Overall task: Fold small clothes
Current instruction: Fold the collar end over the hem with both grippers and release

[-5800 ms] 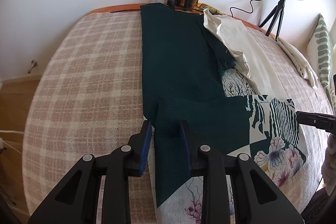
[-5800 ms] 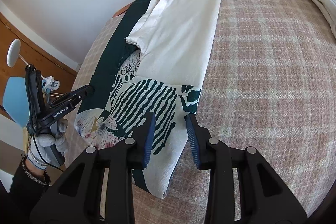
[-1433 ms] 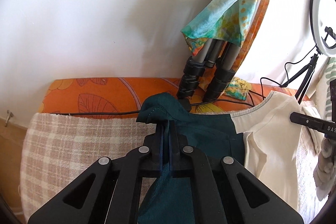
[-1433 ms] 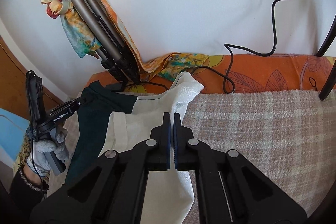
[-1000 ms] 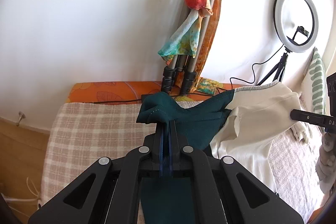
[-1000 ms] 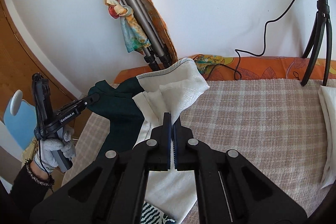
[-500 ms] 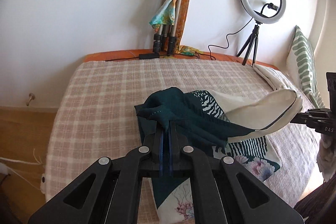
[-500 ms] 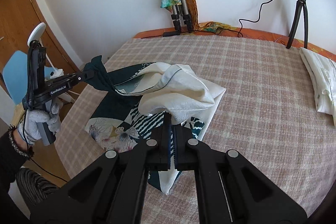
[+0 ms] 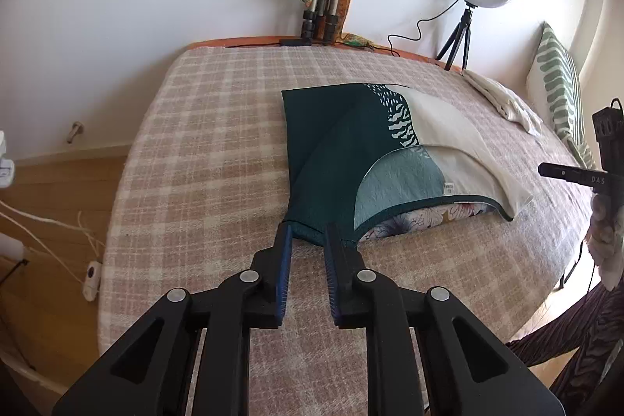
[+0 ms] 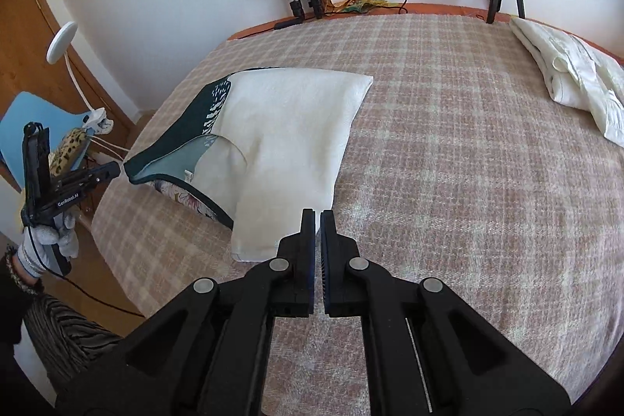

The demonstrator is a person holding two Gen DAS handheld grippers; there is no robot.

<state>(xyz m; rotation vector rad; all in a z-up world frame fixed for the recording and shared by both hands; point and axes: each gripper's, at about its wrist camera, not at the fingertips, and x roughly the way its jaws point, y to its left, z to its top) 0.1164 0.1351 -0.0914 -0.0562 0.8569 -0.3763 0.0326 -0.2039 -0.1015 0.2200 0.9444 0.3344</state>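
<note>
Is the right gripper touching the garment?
Cannot tell. In the right wrist view the shut right gripper sits at the garment corner's edge; no clear gap or pinch shows.

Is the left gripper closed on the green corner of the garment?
No, the left gripper has its jaws apart, having just been opening, and the garment corner lies loose between them.

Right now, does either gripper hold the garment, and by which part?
The left gripper has just been opening, the green corner of the garment loose between its jaws. The right gripper is shut by the white corner; grip unclear.
</note>
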